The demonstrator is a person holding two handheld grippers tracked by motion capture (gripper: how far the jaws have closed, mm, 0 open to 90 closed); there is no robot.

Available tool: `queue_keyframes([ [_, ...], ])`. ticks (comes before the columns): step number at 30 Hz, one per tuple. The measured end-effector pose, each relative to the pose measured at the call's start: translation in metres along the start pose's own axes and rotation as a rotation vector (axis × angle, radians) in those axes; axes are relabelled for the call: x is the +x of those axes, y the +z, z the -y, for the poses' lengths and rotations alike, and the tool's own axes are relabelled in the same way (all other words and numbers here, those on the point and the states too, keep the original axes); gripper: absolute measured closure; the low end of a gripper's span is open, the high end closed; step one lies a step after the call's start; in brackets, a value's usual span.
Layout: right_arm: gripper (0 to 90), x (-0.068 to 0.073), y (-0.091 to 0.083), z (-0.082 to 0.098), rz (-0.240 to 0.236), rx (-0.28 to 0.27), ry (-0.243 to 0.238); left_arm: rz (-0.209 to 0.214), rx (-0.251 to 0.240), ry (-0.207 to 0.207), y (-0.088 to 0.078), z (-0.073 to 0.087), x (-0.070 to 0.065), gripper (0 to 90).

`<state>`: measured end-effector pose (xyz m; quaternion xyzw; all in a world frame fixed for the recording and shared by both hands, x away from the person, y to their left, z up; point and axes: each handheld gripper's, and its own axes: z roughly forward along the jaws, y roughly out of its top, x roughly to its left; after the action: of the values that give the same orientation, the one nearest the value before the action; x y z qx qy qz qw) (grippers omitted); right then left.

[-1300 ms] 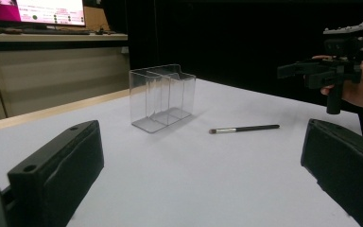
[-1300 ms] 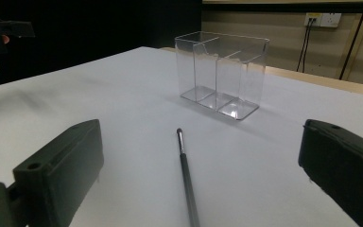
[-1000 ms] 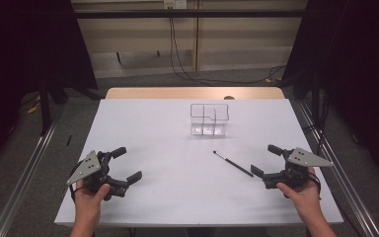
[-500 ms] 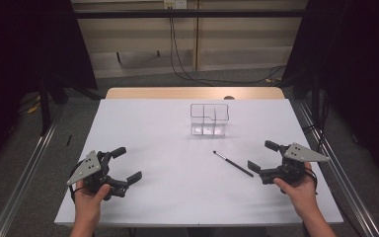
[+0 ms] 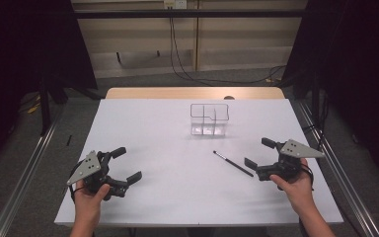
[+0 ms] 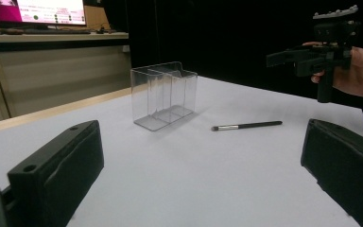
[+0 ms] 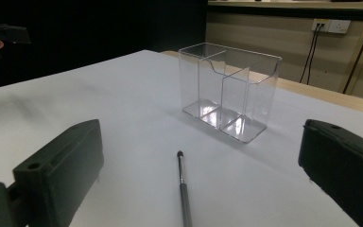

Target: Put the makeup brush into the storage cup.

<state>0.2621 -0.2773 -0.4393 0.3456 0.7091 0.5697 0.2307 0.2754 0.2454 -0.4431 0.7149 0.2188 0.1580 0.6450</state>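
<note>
Both tools gape wide and hold nothing — the right tool (image 5: 263, 154) just beside the thin brush (image 5: 233, 163), the left tool (image 5: 127, 164) well apart — on the white table (image 5: 168, 197).

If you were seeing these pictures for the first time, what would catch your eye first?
A clear plastic organizer stands upright at the far middle of the white table, empty. A thin black brush lies flat nearer the person, just ahead of the open right gripper; the left gripper hangs open, apart.
</note>
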Motion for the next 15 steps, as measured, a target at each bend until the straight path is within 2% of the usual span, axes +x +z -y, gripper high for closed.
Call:
queue_keyframes([
  [15,0.7,-0.001,0.016,-0.004,-0.012,0.012,0.002,0.003,-0.004,-0.006,0.0,0.001,0.001,0.0],
])
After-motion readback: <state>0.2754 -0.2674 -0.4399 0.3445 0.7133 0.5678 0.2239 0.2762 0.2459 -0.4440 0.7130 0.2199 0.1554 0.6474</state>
